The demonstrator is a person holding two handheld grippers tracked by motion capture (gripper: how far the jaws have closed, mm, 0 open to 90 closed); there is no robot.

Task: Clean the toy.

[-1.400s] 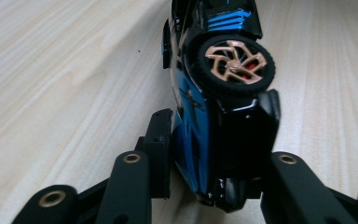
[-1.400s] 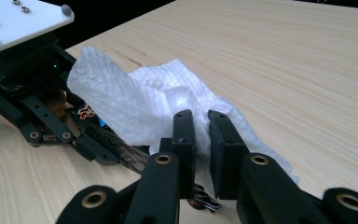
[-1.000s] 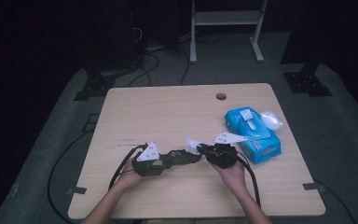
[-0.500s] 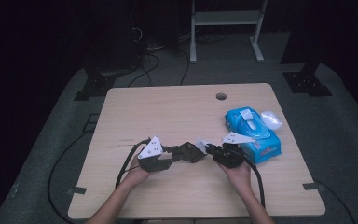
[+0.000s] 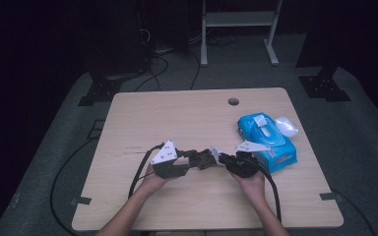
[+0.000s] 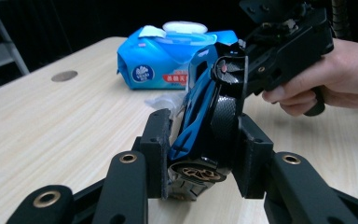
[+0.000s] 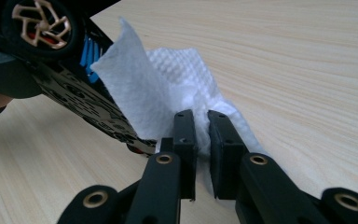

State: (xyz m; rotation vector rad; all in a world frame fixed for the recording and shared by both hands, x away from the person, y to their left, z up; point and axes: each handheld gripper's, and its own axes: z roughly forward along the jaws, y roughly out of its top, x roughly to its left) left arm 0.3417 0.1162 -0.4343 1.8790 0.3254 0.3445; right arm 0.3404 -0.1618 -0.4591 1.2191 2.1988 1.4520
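On my worktop [image 5: 177, 118] a blue wipes pack [image 5: 268, 140] lies just right of both hands, clear of the work. My left claw [image 6: 200, 149] is clenched on a blue toy car [image 6: 205, 116], lifted and tilted above the wood. My right claw [image 7: 202, 135] pinches a white wipe [image 7: 168, 88] against the car's underside. From above, the car is too small and dark to make out.
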